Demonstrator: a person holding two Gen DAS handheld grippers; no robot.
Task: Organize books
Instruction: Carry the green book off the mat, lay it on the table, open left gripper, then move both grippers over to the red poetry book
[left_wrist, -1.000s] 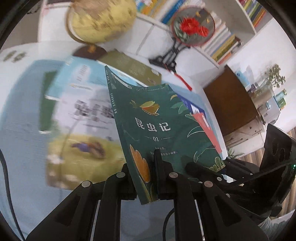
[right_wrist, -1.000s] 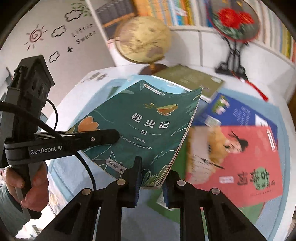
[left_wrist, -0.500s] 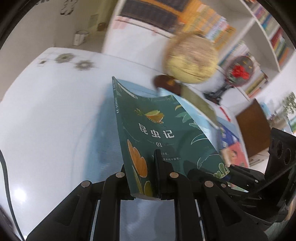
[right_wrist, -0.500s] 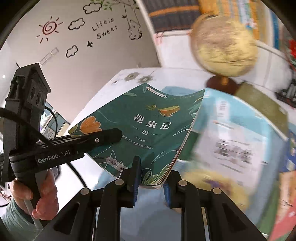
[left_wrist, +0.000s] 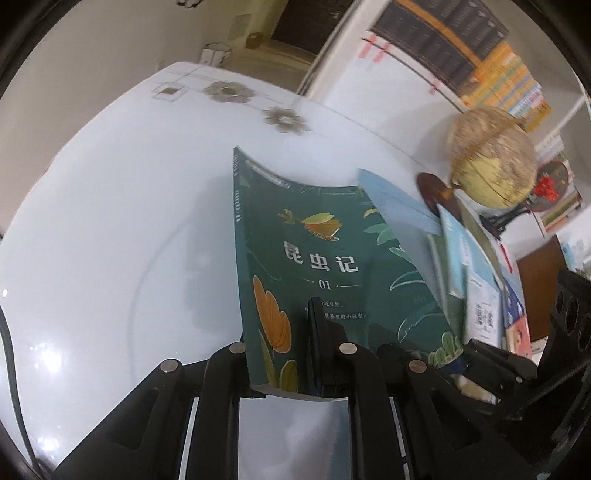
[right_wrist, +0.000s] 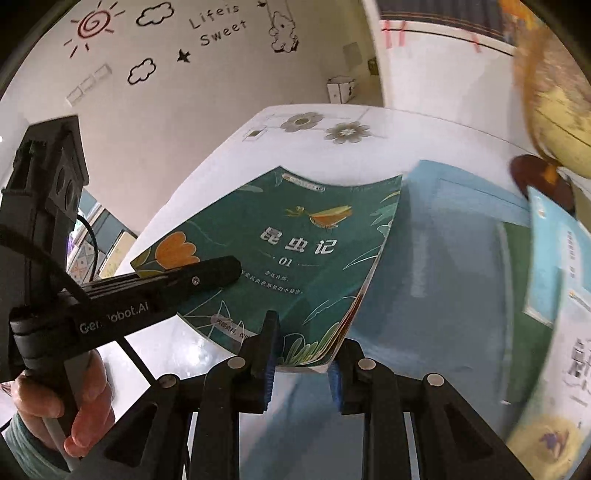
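A dark green paperback (left_wrist: 332, 258) with an orange flower and white Chinese title hangs tilted just above the white table (left_wrist: 110, 221). My left gripper (left_wrist: 284, 336) is shut on its near edge beside the spine, one finger on the cover and the other hidden beneath. My right gripper (right_wrist: 303, 350) is shut on the near corner at the page side of the same book (right_wrist: 295, 240). In the right wrist view the left gripper (right_wrist: 207, 275) lies across the cover, held by a hand (right_wrist: 74, 406). In the left wrist view the right gripper (left_wrist: 480, 362) shows at the book's right corner.
A blue mat (right_wrist: 443, 258) to the right carries several other books, among them a light blue one (right_wrist: 554, 258). A globe (left_wrist: 491, 162) on a dark wooden base stands behind them, with a red-flower fan ornament (left_wrist: 550, 184) and bookshelves further back. Flower decals mark the table's far edge.
Both grippers have carried the green book leftward, off the mat with the other books and over the white table. The globe and the books have slid to the right of both views.
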